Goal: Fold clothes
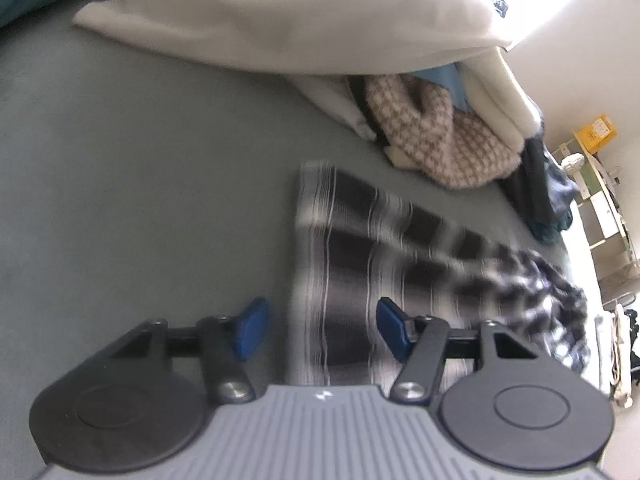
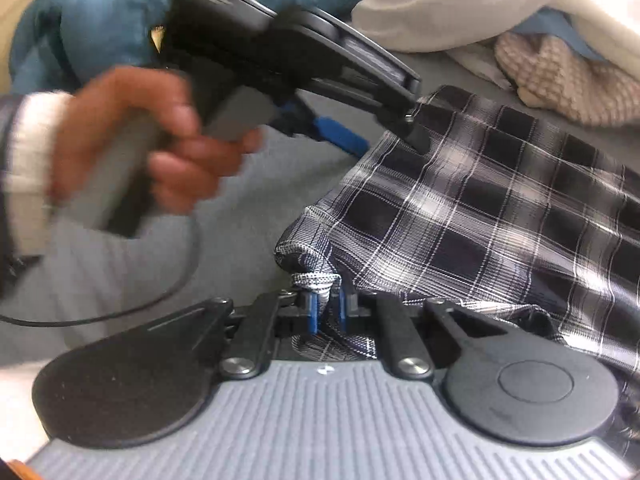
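Pinching a bunched edge of the plaid shirt [image 2: 480, 208] between its blue pads [image 2: 313, 312], our right gripper [image 2: 326, 312] has its fingers clamped together on the cloth. Our left gripper [image 1: 318, 330] hovers with fingers apart and nothing between them, over the shirt's edge. That shirt lies spread on the grey bed [image 1: 140, 180], near a houndstooth garment [image 1: 448, 140] and white bedding [image 1: 300, 12].

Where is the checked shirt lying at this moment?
In the right wrist view the checked shirt lies right of centre on the grey bed, its near edge pinched in the right gripper.
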Tool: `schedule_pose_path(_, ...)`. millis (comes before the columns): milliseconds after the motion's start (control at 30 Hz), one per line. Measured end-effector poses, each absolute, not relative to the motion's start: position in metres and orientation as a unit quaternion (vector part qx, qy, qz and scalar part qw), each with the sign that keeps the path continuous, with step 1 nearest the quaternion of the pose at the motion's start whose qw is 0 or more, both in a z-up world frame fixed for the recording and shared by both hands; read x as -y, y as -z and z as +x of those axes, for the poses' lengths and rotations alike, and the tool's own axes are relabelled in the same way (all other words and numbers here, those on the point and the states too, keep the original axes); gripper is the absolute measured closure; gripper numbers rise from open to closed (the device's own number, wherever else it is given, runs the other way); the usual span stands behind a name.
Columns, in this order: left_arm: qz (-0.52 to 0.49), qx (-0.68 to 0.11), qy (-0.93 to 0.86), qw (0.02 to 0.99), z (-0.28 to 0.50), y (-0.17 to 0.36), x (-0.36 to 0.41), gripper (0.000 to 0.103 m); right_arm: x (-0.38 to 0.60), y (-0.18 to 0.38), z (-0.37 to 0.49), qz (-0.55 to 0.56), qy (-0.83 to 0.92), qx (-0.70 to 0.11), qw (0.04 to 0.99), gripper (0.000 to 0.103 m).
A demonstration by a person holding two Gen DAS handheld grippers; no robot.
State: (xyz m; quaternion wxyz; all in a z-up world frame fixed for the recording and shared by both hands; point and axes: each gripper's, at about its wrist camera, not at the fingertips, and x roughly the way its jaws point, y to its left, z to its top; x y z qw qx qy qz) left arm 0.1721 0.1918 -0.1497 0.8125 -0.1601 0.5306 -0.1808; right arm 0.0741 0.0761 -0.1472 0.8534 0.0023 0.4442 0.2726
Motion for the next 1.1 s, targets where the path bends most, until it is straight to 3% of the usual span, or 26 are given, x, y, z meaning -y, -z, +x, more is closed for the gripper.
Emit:
schedule_pose_path(133,-0.178,-0.534,0.163,0.81,0.203,0.155,-0.18,0.051,-0.061,0.135,0.072,0.05,-0.28,-0.433,0.855,0.096)
schedule_pose_path(367,-0.179,-0.537,0.12,0.816,0.221,0.155,-0.163,0.083,-0.032,0.128,0.064,0.121,-0.283,-0.411,0.858,0.096)
schedule_pose_path(467,-0.167,-0.54,0.1,0.819,0.219,0.147,-0.152,0.091,-0.012,0.126,0.069,0.14,-0.276,-0.4,0.863,0.096)
schedule_pose_path(733,-0.159,-0.492,0.121,0.847,0.215,0.091,-0.086,0.093,0.048,0.12,0.066,0.204,-0.226,-0.356,0.884,0.096)
schedule_pose_path(1100,-0.067,-0.444,0.258,0.855,0.189,0.049,0.139,0.093,0.196,0.114,-0.007,0.337,-0.063,-0.272,0.899,0.096)
